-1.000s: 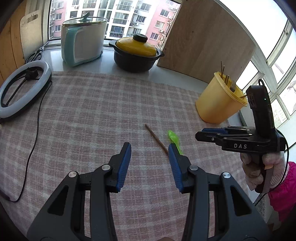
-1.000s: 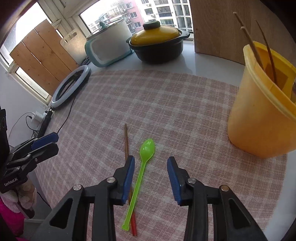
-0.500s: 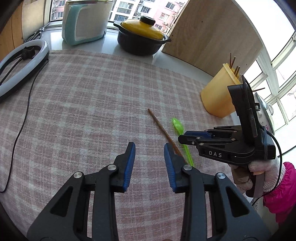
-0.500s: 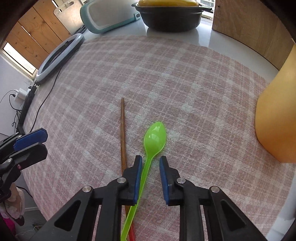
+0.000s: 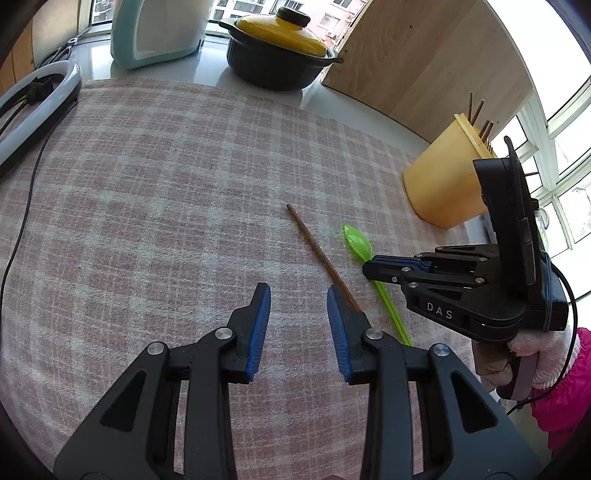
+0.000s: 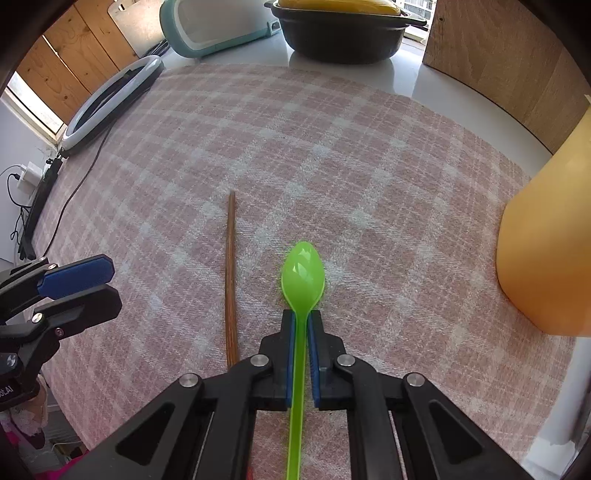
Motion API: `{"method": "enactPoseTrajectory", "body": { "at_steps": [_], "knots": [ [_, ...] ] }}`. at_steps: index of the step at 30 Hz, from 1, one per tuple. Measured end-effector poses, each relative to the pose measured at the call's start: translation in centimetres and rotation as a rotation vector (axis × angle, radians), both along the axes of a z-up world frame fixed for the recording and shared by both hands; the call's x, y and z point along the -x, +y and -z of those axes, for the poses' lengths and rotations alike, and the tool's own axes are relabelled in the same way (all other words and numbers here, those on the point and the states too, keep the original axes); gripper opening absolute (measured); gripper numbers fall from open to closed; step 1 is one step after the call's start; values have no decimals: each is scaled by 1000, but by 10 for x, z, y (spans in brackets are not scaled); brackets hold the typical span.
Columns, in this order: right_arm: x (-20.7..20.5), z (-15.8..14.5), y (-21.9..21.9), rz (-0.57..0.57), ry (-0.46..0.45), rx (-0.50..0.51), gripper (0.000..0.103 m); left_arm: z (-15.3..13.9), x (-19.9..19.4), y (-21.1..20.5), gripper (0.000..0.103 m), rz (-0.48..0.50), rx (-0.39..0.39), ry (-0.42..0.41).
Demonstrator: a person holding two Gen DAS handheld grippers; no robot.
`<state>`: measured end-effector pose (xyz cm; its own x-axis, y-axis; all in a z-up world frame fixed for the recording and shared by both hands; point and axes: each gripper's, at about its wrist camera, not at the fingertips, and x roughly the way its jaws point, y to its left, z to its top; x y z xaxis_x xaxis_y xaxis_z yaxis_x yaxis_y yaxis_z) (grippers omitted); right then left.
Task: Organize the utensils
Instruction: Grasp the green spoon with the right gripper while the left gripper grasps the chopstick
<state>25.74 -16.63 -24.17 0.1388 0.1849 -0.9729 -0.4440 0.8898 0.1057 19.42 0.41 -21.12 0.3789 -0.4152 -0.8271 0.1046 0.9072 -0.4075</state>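
A green plastic spoon (image 6: 303,275) lies on the pink checked cloth (image 6: 332,166), and my right gripper (image 6: 302,321) is shut on its handle just behind the bowl. The same spoon (image 5: 357,242) shows in the left wrist view under the right gripper (image 5: 371,266). A brown chopstick (image 6: 231,273) lies just left of the spoon. My left gripper (image 5: 298,297) hovers low over the cloth, open, with nothing between its pads; the chopstick (image 5: 314,249) runs under its right finger. The yellow utensil holder (image 5: 445,181) with several chopsticks stands at the right.
A black pot with a yellow lid (image 5: 279,55) and a white-and-teal appliance (image 5: 159,31) stand at the back. A ring light (image 5: 35,107) with its cable lies at the left. A wooden board (image 5: 424,62) leans behind the holder. A gloved hand (image 5: 524,365) holds the right gripper.
My right gripper came down over the green spoon and shut on its handle. My left gripper sank toward the cloth and its jaws narrowed a little.
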Motion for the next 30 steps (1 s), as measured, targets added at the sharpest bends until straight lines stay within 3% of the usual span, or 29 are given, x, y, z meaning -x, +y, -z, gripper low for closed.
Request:
{"method": "enactPoseTrajectory", "body": {
  "at_steps": [8,17,23,25,27,30],
  "knots": [
    [1,-2,-44,127,1,-36,4,18,-24,-27,32,21,20,76],
    [13,-5,-82,226,-20,-54,4,31,-41,-65,32,70,-108,78],
    [16,-8,-100,274,-35,-55,4,33,-49,-100,32,172,-203,9],
    [17,-7,-105,286,-32,-60,4,33,-49,-113,27,211,-256,-24],
    [17,-7,-110,295,-30,-59,4,34,-48,-123,12,246,-293,-42],
    [16,-7,-112,300,-30,-48,4,36,-48,-130,8,273,-312,-56]
  ]
}}
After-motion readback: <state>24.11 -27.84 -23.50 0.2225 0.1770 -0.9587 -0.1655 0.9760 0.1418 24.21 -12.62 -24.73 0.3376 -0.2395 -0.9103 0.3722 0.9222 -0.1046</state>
